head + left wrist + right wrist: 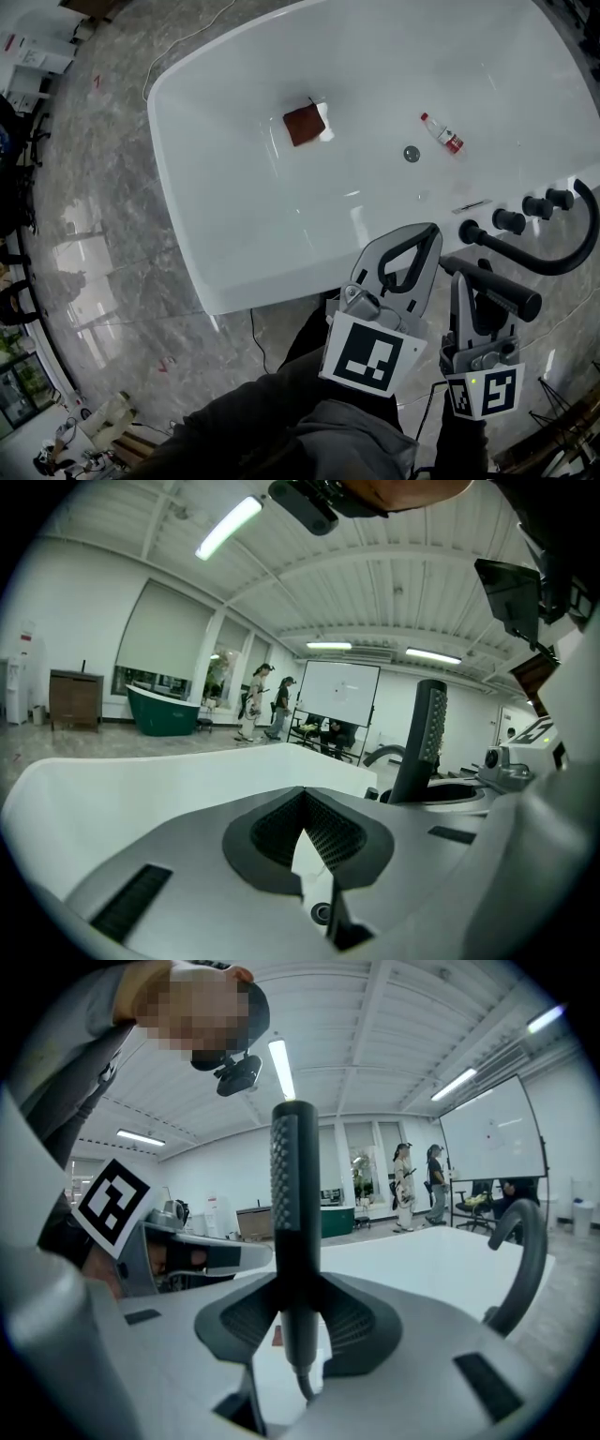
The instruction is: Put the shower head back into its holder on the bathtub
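Observation:
The black stick-shaped shower head (495, 289) lies crosswise in my right gripper (476, 298), just off the white bathtub's (281, 216) near rim. In the right gripper view the shower head (294, 1232) stands upright between the pads of my right gripper (298, 1302), which is shut on it, and its hose leaves at the bottom. My left gripper (429, 234) hovers beside it over the tub rim, jaws together and holding nothing. In the left gripper view the left gripper (303, 799) is shut, and the shower head (424, 742) shows to its right. Black fittings (511, 220) line the rim.
A curved black spout (574, 251) arches over the rim at right. Inside the tub lie a red-brown pad (305, 124), a small bottle (442, 133) and the drain (411, 154). Grey marble floor surrounds the tub. People stand far off in the room (267, 697).

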### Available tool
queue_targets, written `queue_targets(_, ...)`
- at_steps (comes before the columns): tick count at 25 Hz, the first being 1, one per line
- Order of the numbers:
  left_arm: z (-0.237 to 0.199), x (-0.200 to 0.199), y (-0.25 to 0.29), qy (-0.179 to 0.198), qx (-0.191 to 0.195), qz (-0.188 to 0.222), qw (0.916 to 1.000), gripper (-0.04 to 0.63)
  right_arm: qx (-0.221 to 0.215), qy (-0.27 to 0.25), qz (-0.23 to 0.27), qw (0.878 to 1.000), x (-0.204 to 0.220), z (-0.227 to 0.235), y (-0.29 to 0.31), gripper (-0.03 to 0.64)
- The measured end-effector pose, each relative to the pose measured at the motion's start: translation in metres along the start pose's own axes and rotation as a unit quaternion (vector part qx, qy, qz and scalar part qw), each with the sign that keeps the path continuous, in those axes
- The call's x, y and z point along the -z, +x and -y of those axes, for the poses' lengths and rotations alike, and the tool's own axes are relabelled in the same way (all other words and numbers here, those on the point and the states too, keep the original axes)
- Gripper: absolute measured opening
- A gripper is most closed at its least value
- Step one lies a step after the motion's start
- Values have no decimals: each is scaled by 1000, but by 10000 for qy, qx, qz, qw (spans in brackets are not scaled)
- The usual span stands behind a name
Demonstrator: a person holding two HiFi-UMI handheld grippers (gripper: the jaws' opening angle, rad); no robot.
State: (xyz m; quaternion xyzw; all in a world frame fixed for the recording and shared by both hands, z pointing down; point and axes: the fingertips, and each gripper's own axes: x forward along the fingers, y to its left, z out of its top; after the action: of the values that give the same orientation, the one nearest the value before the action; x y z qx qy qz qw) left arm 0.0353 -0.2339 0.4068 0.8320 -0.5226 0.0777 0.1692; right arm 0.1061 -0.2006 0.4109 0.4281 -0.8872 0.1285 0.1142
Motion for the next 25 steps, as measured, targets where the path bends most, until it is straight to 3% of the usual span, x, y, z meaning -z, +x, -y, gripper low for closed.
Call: queue_targets(25, -8, 33, 11, 93, 151, -207, 9996, 3, 124, 120, -238, 9996, 57, 9, 11, 140)
